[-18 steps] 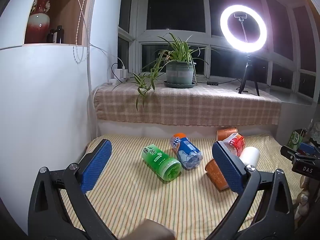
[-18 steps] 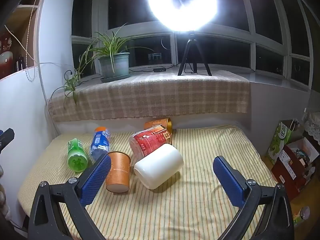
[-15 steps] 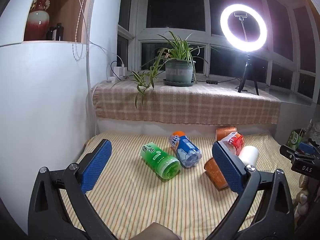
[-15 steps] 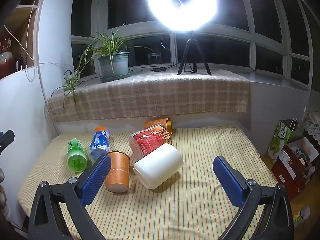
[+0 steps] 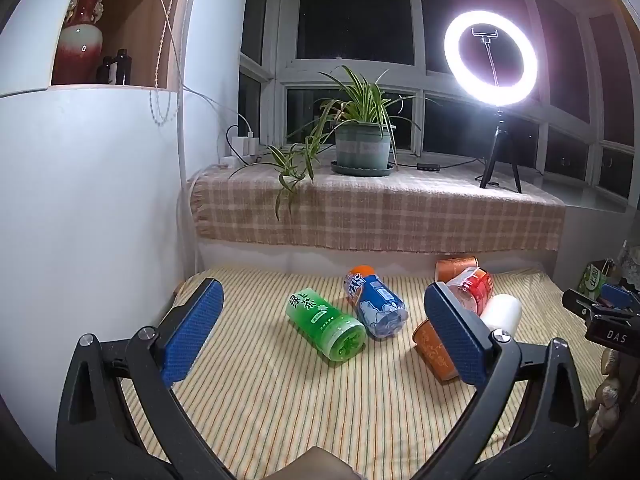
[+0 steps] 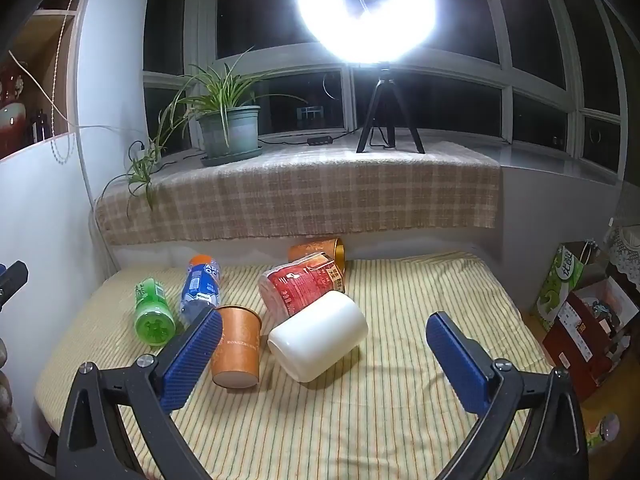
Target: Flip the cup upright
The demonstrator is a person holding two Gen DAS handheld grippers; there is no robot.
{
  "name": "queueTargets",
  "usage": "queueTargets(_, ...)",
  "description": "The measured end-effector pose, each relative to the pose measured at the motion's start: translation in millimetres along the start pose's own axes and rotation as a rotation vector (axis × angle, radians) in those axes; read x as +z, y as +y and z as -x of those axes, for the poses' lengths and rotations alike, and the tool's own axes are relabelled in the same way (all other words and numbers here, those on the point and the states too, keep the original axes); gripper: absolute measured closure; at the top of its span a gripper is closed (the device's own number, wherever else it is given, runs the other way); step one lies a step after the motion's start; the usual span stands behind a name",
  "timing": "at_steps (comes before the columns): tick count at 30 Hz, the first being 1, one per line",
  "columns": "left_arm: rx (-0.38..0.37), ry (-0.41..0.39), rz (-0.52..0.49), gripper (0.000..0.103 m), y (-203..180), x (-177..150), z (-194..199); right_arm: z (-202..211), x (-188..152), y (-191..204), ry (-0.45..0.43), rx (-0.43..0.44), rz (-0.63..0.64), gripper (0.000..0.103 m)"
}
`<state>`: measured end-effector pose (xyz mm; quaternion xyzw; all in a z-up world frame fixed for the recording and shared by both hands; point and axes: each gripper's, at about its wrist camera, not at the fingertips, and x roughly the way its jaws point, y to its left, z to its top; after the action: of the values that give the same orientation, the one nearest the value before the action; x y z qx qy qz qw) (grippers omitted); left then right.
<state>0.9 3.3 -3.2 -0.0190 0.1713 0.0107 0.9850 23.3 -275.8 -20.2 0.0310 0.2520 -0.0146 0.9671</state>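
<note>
An orange paper cup (image 6: 237, 346) lies on its side on the striped cloth, its base toward me; in the left wrist view the cup (image 5: 432, 346) is half hidden behind my right finger. A white cup (image 6: 318, 336) lies on its side just right of it, and shows in the left wrist view (image 5: 502, 312). My right gripper (image 6: 324, 364) is open and empty, held above the cloth in front of both cups. My left gripper (image 5: 324, 332) is open and empty, facing the green bottle (image 5: 326, 324).
A blue bottle (image 5: 376, 306), a red clear container (image 6: 302, 286) and a copper can (image 6: 318, 250) lie on the striped cloth (image 6: 360, 420). A white wall (image 5: 88, 220) bounds the left. A plaid-covered sill (image 6: 300, 196) holds a potted plant (image 6: 228, 128) and ring light. Boxes (image 6: 580, 320) stand on the right.
The left wrist view has shifted slightly, with the bottles and cups sitting a little higher and further left in frame. The right gripper view is nearly unchanged. Both stay open.
</note>
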Motion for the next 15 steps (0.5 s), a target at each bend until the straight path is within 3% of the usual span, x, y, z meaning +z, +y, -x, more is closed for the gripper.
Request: queueTargets(15,0.001,-0.001,0.000,0.001,-0.3,2.3,1.3,-1.9,3.2,4.4,0.004,0.004,0.010,0.000)
